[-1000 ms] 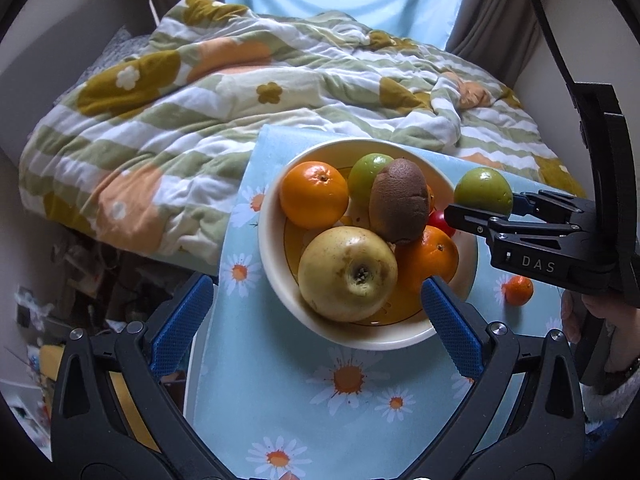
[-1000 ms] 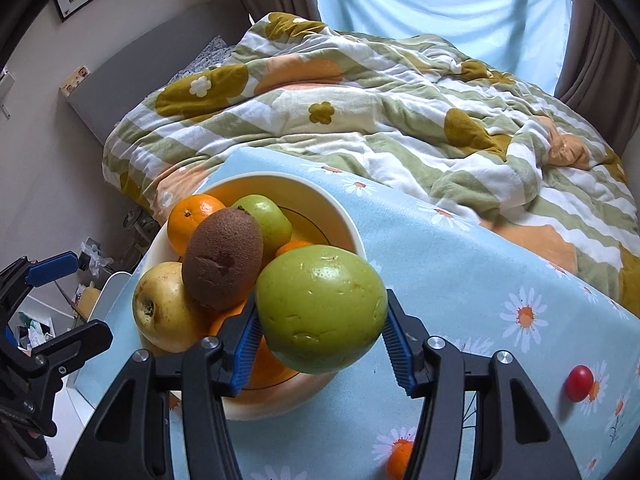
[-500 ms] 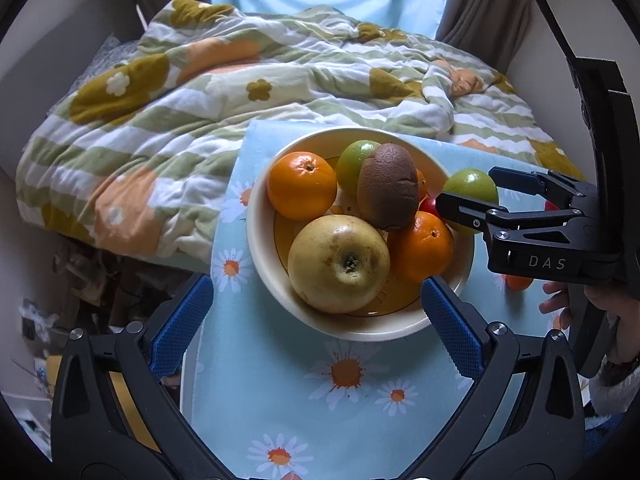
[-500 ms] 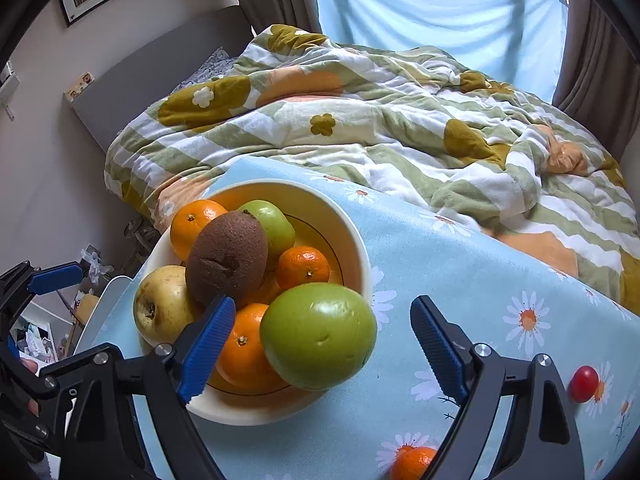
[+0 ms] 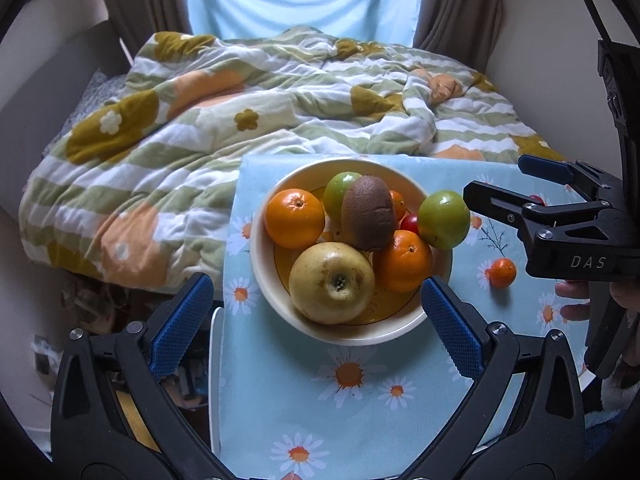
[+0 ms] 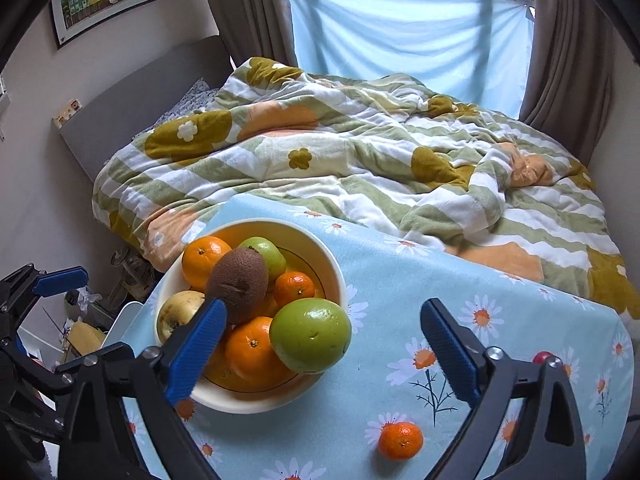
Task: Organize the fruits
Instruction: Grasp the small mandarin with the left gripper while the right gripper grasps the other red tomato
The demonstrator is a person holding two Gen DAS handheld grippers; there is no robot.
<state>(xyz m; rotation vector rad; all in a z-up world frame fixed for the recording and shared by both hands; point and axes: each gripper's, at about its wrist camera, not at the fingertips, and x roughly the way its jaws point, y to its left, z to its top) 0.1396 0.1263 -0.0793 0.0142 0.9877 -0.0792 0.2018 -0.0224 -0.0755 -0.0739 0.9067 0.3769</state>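
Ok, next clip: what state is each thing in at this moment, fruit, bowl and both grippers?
Right gripper: open, jaws just widened, nothing between the pads.
Left gripper: open, empty.
Big green fruit: released, perched at the bowl's rim against an orange.
Bowl: upright, heaped with fruit.
Kiwi: lying on top of the pile.
Small mandarin: loose on the tablecloth, outside the bowl.
Small red fruit: loose on the cloth, partly hidden.

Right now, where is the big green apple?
The big green apple sits on the bowl's near-right rim, against an orange, clear of the open right gripper.
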